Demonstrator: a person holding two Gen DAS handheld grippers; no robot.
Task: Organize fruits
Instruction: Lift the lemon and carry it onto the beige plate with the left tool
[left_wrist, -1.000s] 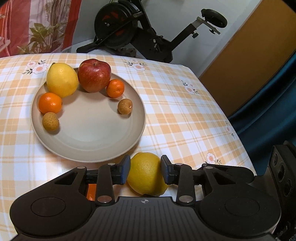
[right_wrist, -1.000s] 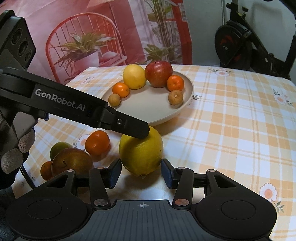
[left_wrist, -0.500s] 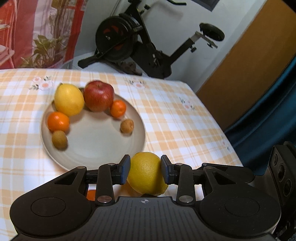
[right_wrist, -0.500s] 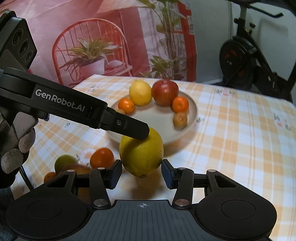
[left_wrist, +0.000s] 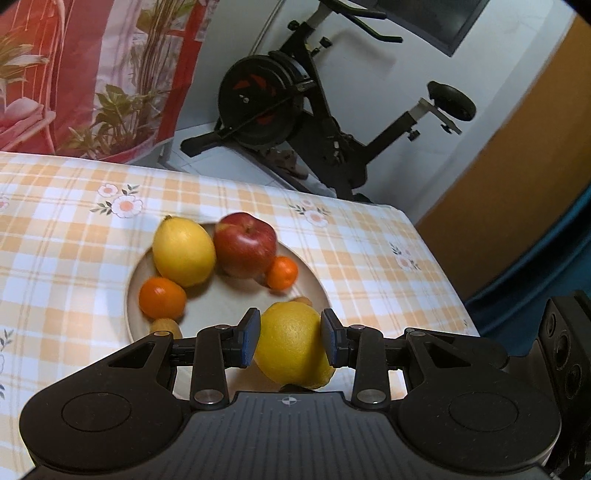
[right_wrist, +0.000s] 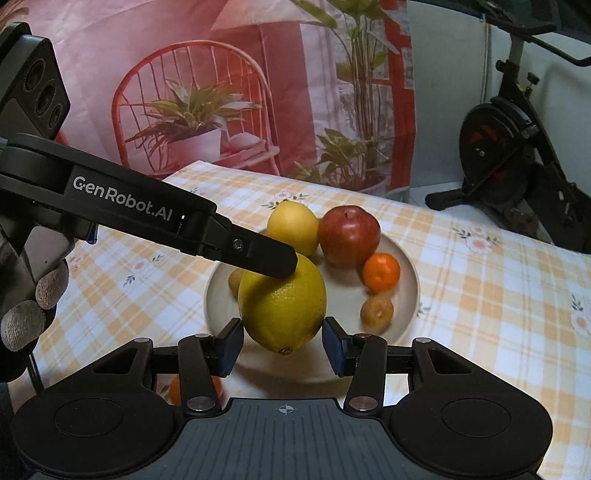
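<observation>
The left gripper (left_wrist: 289, 340) is clamped on the lemon (left_wrist: 291, 343) at lower centre, above the plate (left_wrist: 236, 306) rim for placing, while the right gripper (right_wrist: 282, 345) stands apart, flanking it.

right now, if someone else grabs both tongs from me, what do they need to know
Left tongs: shut on the held lemon, lifted at the near edge of the plate.
Right tongs: either side of the same lemon; can't tell if the pads press it.
Done: on the plate are a second lemon, an apple, two mandarins and two small brown fruits.
Left: set the held lemon on the plate, then fetch the orange fruit on the cloth under the right tongs.
</observation>
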